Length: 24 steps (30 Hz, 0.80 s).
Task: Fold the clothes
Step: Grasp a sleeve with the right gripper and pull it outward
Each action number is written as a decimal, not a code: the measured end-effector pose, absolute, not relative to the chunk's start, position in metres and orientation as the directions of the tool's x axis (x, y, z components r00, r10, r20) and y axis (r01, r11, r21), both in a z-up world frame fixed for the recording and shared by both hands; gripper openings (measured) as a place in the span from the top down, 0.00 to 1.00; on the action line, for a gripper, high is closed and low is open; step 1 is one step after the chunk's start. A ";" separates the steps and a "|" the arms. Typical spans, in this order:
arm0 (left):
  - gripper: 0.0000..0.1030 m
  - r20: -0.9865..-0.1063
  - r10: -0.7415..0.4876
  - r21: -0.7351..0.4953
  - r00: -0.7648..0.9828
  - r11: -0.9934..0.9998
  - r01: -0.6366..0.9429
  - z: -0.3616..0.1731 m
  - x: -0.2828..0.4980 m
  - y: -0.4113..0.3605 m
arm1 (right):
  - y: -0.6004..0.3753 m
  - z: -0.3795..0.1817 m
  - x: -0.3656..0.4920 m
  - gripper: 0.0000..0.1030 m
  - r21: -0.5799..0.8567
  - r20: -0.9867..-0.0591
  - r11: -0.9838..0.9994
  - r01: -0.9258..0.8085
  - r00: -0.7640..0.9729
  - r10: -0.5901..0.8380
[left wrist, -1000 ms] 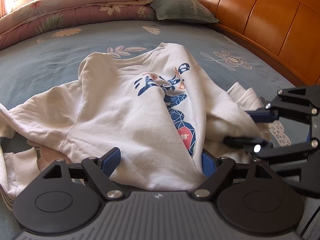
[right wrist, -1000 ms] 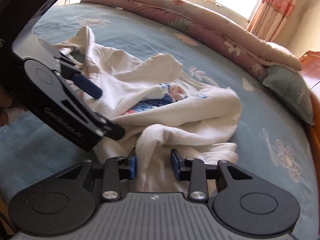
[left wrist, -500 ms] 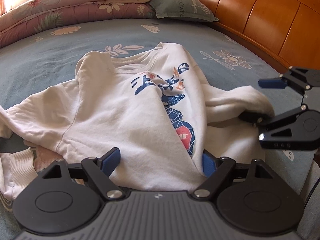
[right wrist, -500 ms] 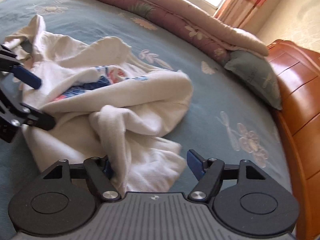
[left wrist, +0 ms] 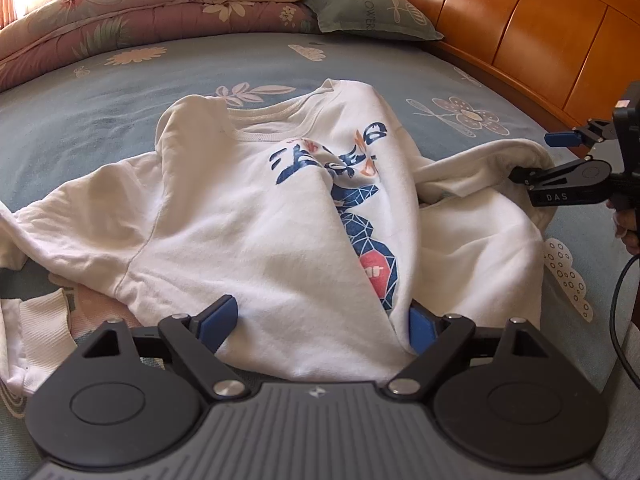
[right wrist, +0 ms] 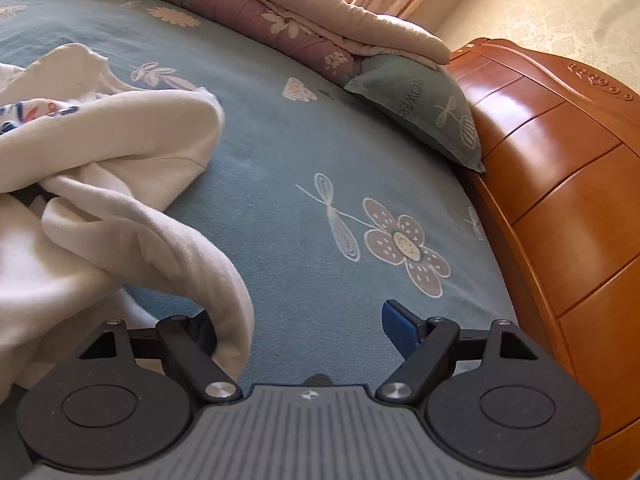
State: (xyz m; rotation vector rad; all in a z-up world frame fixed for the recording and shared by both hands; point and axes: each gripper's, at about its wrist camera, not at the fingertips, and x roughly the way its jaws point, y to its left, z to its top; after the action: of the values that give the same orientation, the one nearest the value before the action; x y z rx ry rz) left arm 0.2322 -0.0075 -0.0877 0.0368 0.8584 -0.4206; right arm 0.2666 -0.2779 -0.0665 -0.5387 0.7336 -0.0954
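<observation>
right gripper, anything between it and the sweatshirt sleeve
Nothing visible. The right gripper is open, and the white sweatshirt sleeve already drapes against its left finger, over bare blue bedsheet.

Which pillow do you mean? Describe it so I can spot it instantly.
Follow the wooden headboard to the bed's far corner. The grey-green pillow lies there, tucked under the folded floral quilt. Only it carries printed lettering and dragonfly outlines.
</observation>
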 end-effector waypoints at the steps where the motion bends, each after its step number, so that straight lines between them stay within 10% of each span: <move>1: 0.16 -0.743 -0.342 -0.133 0.575 0.918 0.374 -0.088 0.232 -0.007 | -0.283 -0.068 0.271 0.18 -0.498 -0.603 0.864 -0.076 0.747 -0.282; 24: 0.16 -0.714 -0.395 -0.113 0.579 0.880 0.461 -0.055 0.225 -0.045 | -0.420 0.002 0.344 0.12 -0.657 -0.236 0.671 0.344 0.751 -0.617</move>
State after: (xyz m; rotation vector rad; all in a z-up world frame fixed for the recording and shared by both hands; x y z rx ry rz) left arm 0.2249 -0.0447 -0.0546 0.0878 0.8122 -0.5007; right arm 0.3439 -0.4201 0.0021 -0.6275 0.4695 -0.5643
